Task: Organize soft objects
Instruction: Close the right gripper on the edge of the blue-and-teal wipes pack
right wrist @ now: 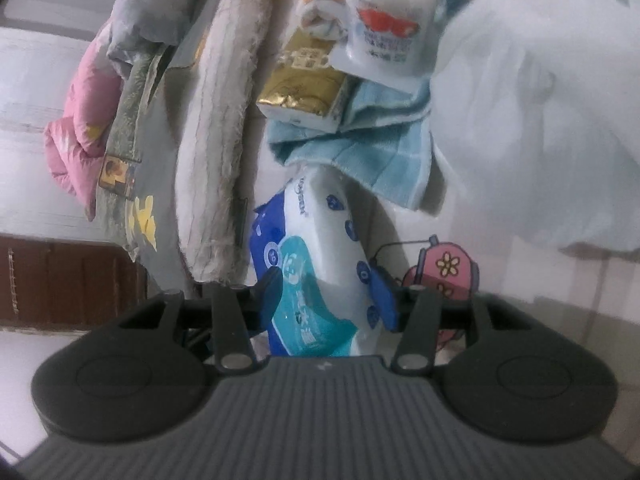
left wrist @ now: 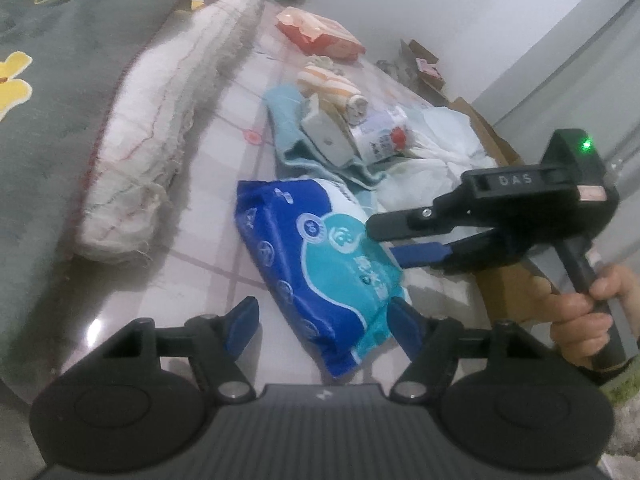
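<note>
One wipes pack (left wrist: 320, 264) — two grippers

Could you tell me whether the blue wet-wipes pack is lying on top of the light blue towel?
No, the blue wet-wipes pack lies on the checked tabletop in front of the light blue towel, nearer the camera.

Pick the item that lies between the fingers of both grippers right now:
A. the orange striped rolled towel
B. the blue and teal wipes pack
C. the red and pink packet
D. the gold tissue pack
B: the blue and teal wipes pack sits between the left gripper fingers and the right gripper fingers.
</note>
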A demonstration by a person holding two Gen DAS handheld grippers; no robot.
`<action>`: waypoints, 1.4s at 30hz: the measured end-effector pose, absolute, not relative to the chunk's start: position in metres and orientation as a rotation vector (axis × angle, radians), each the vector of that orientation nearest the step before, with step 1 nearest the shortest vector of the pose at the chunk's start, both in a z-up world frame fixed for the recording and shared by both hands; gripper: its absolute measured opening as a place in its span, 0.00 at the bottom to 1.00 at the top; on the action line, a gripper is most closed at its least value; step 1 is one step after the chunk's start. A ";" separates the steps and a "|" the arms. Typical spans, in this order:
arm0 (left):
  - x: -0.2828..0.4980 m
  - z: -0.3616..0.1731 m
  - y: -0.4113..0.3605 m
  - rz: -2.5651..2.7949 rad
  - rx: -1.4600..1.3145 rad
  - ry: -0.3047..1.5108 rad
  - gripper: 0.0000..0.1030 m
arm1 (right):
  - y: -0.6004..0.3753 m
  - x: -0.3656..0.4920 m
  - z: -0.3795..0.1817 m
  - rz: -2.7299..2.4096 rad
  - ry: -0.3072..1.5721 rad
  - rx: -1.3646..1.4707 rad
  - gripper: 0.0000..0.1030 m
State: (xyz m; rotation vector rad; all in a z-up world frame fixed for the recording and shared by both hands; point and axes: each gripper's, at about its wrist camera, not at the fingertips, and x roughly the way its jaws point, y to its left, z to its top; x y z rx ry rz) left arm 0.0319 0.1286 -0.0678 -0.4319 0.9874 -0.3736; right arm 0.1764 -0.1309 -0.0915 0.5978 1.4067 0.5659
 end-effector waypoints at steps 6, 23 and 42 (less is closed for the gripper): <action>0.044 -0.072 0.119 -0.356 -0.371 0.994 0.70 | -0.126 0.184 -0.093 0.572 1.348 0.583 0.47; 0.067 -0.075 0.109 -0.371 -0.326 1.010 0.69 | -0.130 0.187 -0.124 0.594 1.407 0.708 0.46; 0.070 -0.076 0.103 -0.375 -0.314 1.012 0.70 | -0.132 0.183 -0.126 0.600 1.406 0.717 0.45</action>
